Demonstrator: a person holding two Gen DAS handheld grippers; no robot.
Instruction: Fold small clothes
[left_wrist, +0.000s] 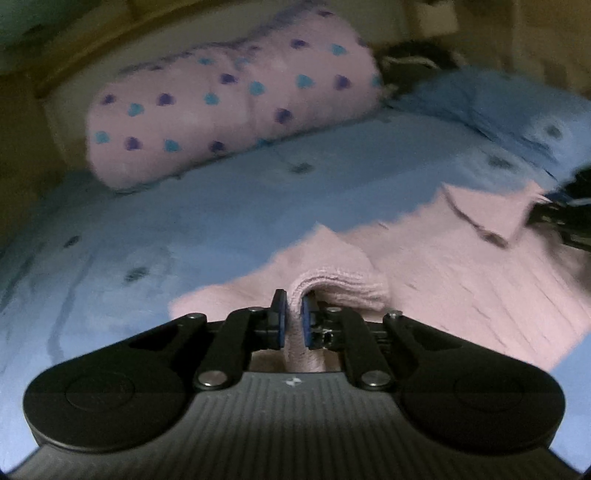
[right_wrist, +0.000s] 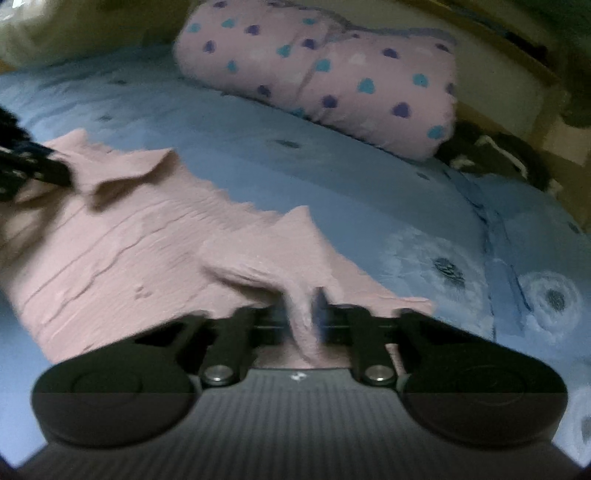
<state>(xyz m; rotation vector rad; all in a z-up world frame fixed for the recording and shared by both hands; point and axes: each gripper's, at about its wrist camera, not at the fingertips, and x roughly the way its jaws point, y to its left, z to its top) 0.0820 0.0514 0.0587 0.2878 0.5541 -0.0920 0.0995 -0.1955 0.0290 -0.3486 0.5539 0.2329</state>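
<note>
Both pinching: left gripper and right gripper clamped on pink garment edge, bedsheet beneath.

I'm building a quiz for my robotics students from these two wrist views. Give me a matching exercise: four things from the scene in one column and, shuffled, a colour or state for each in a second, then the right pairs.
Column A
1. pink garment
2. pillow
3. bedsheet
4. left gripper

Column B
a. blue with pale flower prints
b. shut on a fold of pink fabric
c. pink with blue and purple hearts
d. plain pink, ribbed, lying spread on the bed

Pairs: 1-d, 2-c, 3-a, 4-b

The right gripper also pinches a fold of the same garment.
</note>
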